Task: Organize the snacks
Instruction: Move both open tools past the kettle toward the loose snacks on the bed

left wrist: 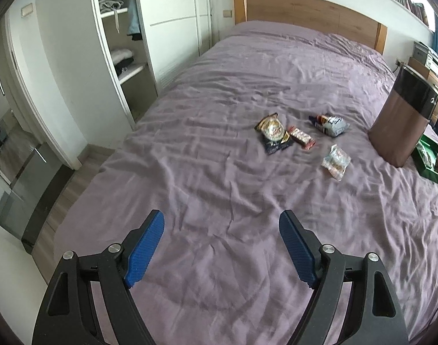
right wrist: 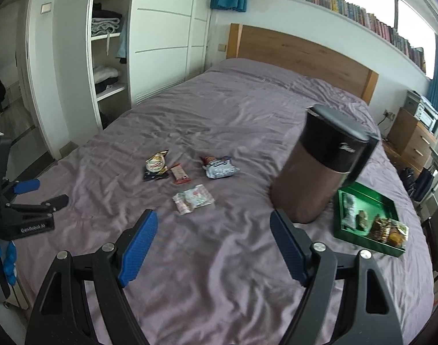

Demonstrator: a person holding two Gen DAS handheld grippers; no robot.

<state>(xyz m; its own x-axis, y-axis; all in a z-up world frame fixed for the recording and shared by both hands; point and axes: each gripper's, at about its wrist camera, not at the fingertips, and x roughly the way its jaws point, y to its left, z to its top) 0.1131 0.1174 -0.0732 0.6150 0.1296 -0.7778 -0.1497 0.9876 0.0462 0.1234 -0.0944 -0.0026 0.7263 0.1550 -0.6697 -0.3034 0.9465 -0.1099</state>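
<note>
Snacks lie loose mid-bed: from left to right a gold-and-black packet (right wrist: 156, 163), a red bar (right wrist: 179, 174), a clear wrapped pack (right wrist: 193, 199) just below, and a blue-white bag (right wrist: 220, 166). Both the left gripper (left wrist: 221, 224) and the right gripper (right wrist: 213, 222) have their jaws apart and hold nothing. A good pickup would probably come down over the clear pack at 12 o'clock, pinching its crimped edge. At 2 o'clock a brown bin (right wrist: 319, 166) crowds the green tray (right wrist: 387, 201), already part filled.
</note>
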